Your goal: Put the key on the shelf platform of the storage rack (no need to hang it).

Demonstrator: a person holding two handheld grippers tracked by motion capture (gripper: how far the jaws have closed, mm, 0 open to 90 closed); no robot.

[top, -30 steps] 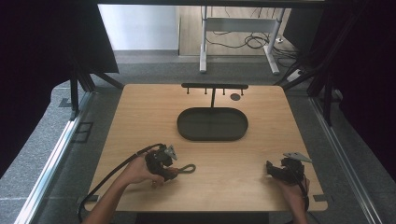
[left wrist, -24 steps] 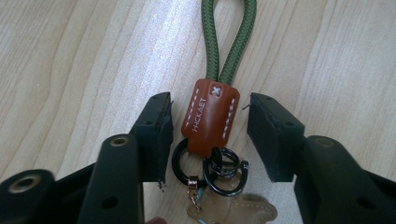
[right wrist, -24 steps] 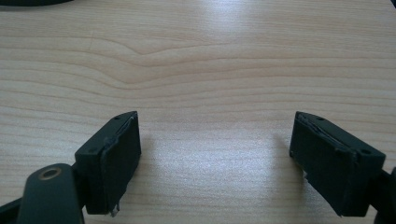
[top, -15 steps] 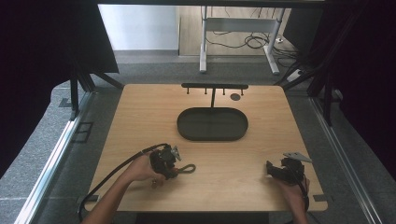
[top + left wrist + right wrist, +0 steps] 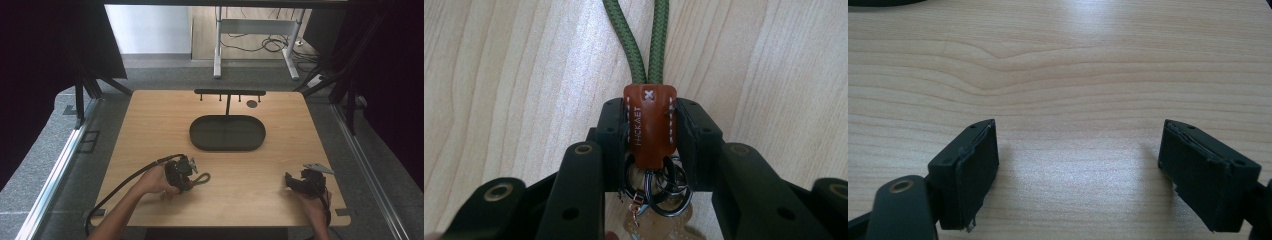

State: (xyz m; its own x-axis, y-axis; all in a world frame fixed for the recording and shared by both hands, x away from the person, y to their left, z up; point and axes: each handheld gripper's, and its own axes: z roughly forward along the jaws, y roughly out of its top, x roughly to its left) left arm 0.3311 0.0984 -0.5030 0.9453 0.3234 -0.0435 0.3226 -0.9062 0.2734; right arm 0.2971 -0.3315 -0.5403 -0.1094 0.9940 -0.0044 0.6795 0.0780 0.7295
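On the near left part of the wooden table (image 5: 150,130), the left gripper (image 5: 186,172) lies low over the board, its jaws having just closed, now pinching a brown leather tab (image 5: 650,125) from both sides. From above, all I can make out of the keychain is a dark cord loop (image 5: 201,178) lying on the wood just to the right of that gripper. The left gripper view tells far more: the tab is stitched in white, with a small cross at its top, and a doubled green cord (image 5: 644,40) runs out of it away across the grain. Below the tab hang several dark key rings (image 5: 663,192), tucked between the jaws close to the camera.

The left hand (image 5: 152,181) wraps the gripper from behind, forearm coming in slantwise from the bottom edge, the black cable (image 5: 117,192) curving back towards the table's near edge.

Well apart, at the near right corner, the right gripper (image 5: 290,181) sits in the right hand (image 5: 314,207), pointing leftwards across the board. Its own view shows the jaws spread wide over bare wood, nothing between them.

Farther back, in the middle, lies a dark oval tray (image 5: 227,133), with a low black rack (image 5: 229,93) behind it.
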